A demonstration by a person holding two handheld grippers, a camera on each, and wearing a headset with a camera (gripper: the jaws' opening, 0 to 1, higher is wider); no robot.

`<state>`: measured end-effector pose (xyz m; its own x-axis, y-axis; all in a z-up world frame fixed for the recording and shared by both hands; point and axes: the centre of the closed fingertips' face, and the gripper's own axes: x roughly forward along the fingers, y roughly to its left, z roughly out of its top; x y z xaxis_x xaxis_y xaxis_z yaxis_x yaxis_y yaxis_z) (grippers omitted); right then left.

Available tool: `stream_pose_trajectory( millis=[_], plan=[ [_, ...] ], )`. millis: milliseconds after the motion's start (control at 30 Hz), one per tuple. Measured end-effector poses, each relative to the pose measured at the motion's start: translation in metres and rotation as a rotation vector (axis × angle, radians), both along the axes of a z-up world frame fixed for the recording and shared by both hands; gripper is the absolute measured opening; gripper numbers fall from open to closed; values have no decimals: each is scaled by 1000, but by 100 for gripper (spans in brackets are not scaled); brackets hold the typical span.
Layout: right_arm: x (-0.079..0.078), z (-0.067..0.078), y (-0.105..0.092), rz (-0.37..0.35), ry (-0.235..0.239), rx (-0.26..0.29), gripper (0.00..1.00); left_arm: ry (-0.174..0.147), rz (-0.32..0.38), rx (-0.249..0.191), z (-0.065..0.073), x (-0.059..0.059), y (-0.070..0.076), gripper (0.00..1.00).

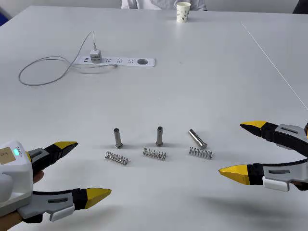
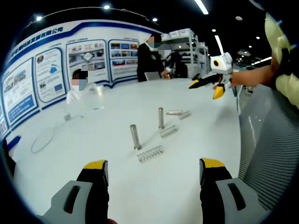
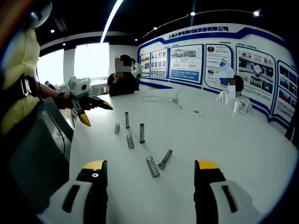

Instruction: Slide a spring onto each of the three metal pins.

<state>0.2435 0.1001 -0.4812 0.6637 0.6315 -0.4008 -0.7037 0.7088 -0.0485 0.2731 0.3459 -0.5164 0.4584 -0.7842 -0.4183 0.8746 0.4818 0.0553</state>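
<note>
The left spring [image 1: 117, 158], middle spring [image 1: 154, 154] and right spring [image 1: 200, 153] all lie loose on the table [image 1: 216, 72]. None is threaded on a pin, so I judge that all three fittings are left to do.

Nearest me, my left gripper [image 1: 91, 167] hovers low at the left with its jaws spread wide and nothing between them. My right gripper [image 1: 231, 148] hangs at the right, equally wide and empty, its tips pointing in toward the row. Neither touches a part.

Just beyond my tips the springs run in a line on their sides, well apart from one another. Right behind each is its pin. The left pin [image 1: 117, 137] and middle pin [image 1: 159, 136] stand upright on their flanged ends. The right pin [image 1: 197, 138] lies tipped over on its side, its head close to its spring. I reckon that one needs standing up or holding before a spring goes on.

Farther back lie a power strip [image 1: 120, 61] with a white cable [image 1: 45, 70] looping off to the left, and at the far edge a paper cup [image 1: 183, 12].
</note>
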Motion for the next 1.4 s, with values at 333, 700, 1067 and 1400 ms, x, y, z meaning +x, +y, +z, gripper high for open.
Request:
stream_pose_trajectory(
  millis=[333,700,1067,1400],
  plan=[
    [1,1,-1,-10,4,7,77,4,0,-7,-1,2,-2,81],
    [0,0,-2,-17,8,4,76,7,0,-13,-1,1,-3,81],
    [4,2,-2,-20,13,4,75,5,3,-16,0,3,-2,80],
    [9,3,-1,-25,26,-4,72,4,7,-16,0,1,-2,80]
  ],
)
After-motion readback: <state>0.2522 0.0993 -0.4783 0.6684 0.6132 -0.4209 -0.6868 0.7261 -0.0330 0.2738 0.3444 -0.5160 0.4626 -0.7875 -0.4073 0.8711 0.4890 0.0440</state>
